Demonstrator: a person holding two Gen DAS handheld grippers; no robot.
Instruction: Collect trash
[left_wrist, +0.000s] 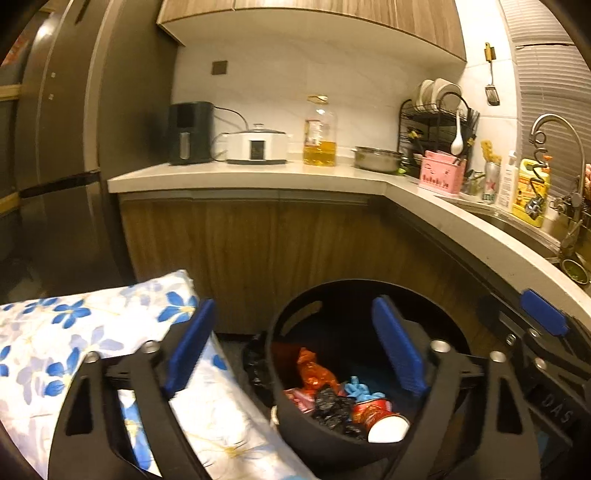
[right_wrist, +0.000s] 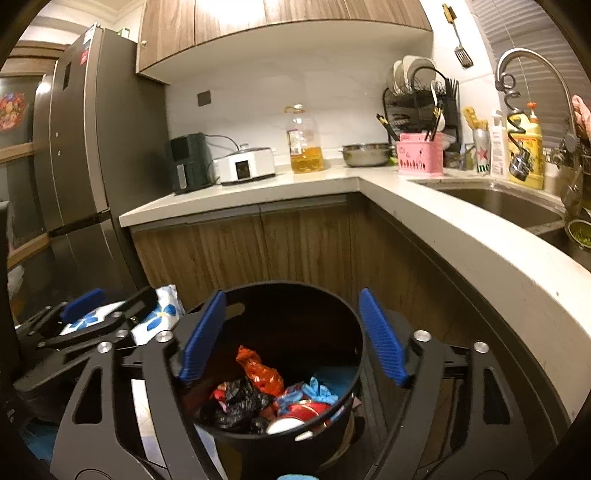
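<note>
A round black trash bin (left_wrist: 295, 424) (right_wrist: 347, 321) stands on the floor by the cabinet corner. Inside lie an orange wrapper (left_wrist: 317, 374) (right_wrist: 260, 371), crumpled black plastic (left_wrist: 332, 406) (right_wrist: 240, 402), a blue glove (left_wrist: 360, 389) (right_wrist: 314, 391) and a red-and-white cup (left_wrist: 384, 421) (right_wrist: 295, 417). My left gripper (left_wrist: 295, 354) is open and empty, straddling the bin's left rim; it also shows in the right wrist view (right_wrist: 110, 306). My right gripper (right_wrist: 291, 332) is open and empty over the bin; one blue pad (left_wrist: 543, 314) shows at the left view's right edge.
A floral blue-and-white cloth (left_wrist: 74, 332) (right_wrist: 159, 314) lies left of the bin. An L-shaped counter (left_wrist: 258, 177) (right_wrist: 443, 221) holds an air fryer (left_wrist: 190, 133), a cooker (left_wrist: 256, 144), an oil bottle (left_wrist: 320, 133), a dish rack and a sink (right_wrist: 509, 199). A fridge (right_wrist: 85, 147) stands left.
</note>
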